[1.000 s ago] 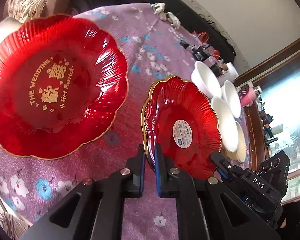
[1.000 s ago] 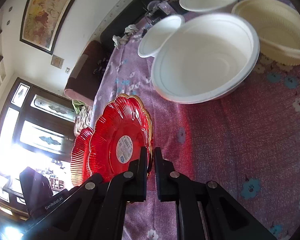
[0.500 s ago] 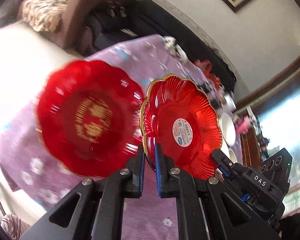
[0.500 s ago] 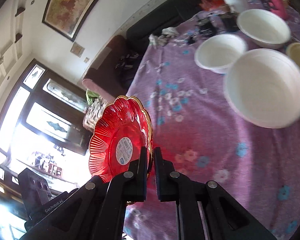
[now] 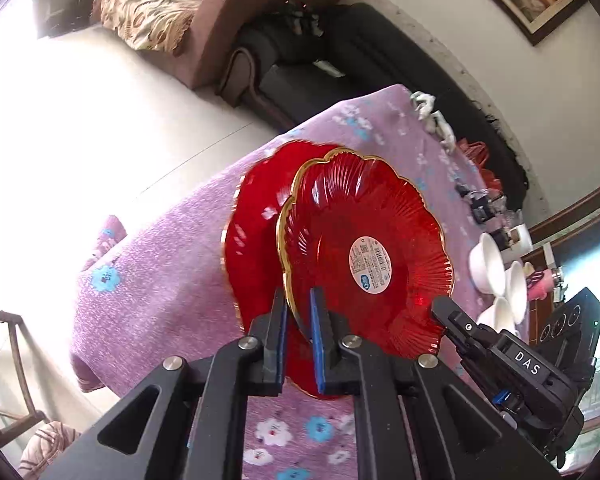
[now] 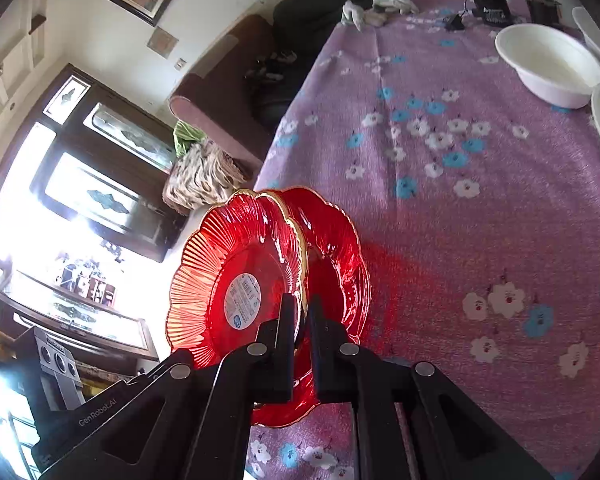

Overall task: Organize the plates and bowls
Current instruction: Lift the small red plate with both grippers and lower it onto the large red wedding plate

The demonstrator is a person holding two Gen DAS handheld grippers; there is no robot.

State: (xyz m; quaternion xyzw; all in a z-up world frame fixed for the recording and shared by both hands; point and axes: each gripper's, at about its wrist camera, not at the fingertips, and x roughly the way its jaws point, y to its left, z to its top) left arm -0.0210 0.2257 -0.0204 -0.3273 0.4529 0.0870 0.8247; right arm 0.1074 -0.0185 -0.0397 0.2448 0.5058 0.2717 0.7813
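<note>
A small red plate [image 5: 364, 256] with a gold rim and a barcode sticker is held off the table by opposite edges. My left gripper [image 5: 298, 308] is shut on its near rim. My right gripper [image 5: 440, 306] pinches the rim on the right. In the right wrist view my right gripper [image 6: 303, 312] is clamped on the same small plate [image 6: 236, 280]. Directly behind it lies the larger red plate [image 5: 252, 240] on the purple flowered tablecloth [image 5: 160, 280], near the table's end. The small plate overlaps the larger plate [image 6: 340, 248] and hides most of it.
White bowls [image 5: 488, 264] cluster at the far right of the table; one white bowl [image 6: 548, 64] shows at top right in the right wrist view. Cables and small gadgets [image 6: 488, 8] lie at the far end. A sofa [image 5: 300, 60] stands beyond the table edge.
Both grippers have carried the small plate sideways across the table. It was beside the white bowls and now sits in front of the larger red plate, overlapping it. The grips are unchanged.
</note>
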